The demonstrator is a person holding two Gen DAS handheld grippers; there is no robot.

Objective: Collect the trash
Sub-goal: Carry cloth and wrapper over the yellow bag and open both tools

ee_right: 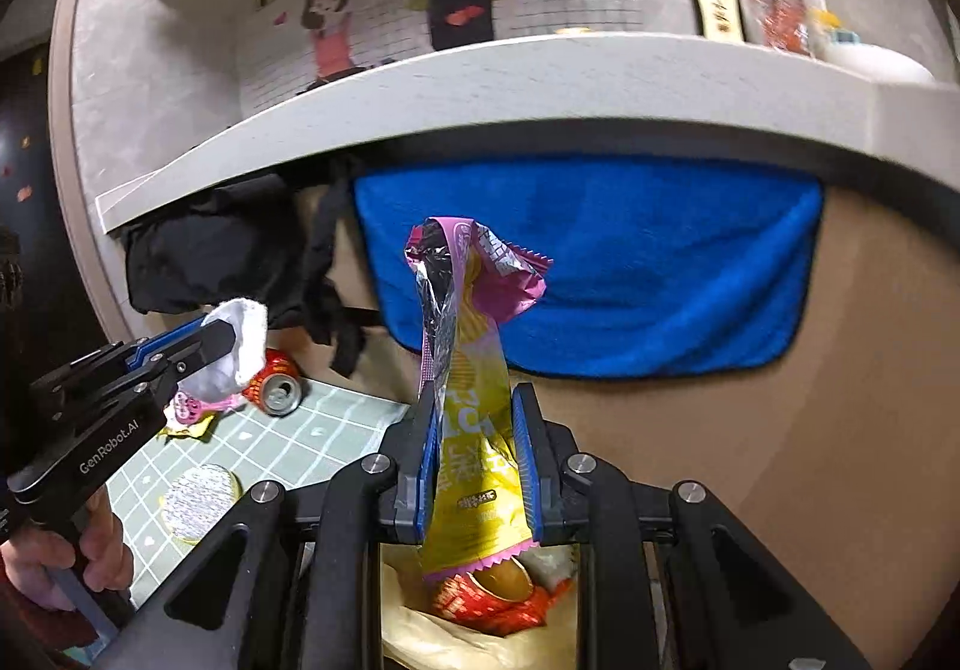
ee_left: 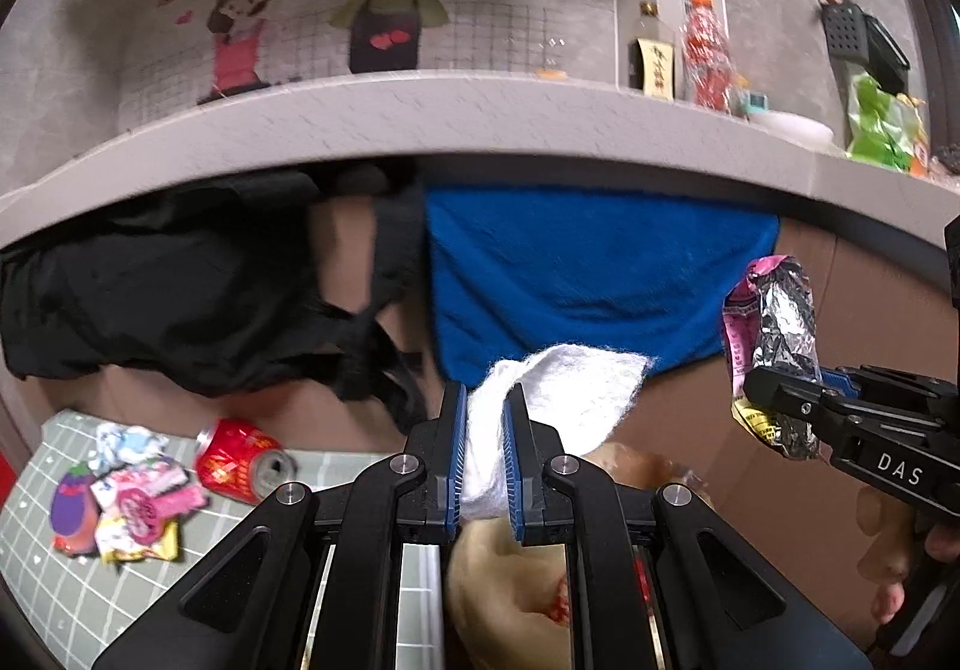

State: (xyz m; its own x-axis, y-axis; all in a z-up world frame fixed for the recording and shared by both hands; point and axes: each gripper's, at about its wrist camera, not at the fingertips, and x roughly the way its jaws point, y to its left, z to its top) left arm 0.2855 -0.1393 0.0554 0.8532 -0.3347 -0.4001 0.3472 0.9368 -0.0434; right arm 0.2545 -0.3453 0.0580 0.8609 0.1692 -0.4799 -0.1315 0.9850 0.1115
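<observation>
The right claw is clamped on a yellow-and-pink snack wrapper, its blue pads pressing the packet's lower half from both sides. The wrapper stands nearly upright, long axis running up and away from the claw, its torn silver-lined mouth at the top and its crimped pink end hanging below the pads. Directly beneath it lies a beige bag holding red packaging.

The left claw grips a crumpled white tissue between its blue pads; the wad bulges forward and to the right past the fingertips. In the right wrist view the same claw enters from the left, a hand around its handle.

Beyond both claws a blue towel and a black plastic bag hang side by side under the edge of a pale worktop, against a brown cabinet front.

Lower left, a green gridded mat carries more trash: a crushed red drink can on its side, open end facing the camera, beside a heap of colourful wrappers. A round foil lid lies on the mat nearer the right claw.

On the worktop stand a red-labelled bottle, a dark bottle with a yellow label and a green snack bag.
</observation>
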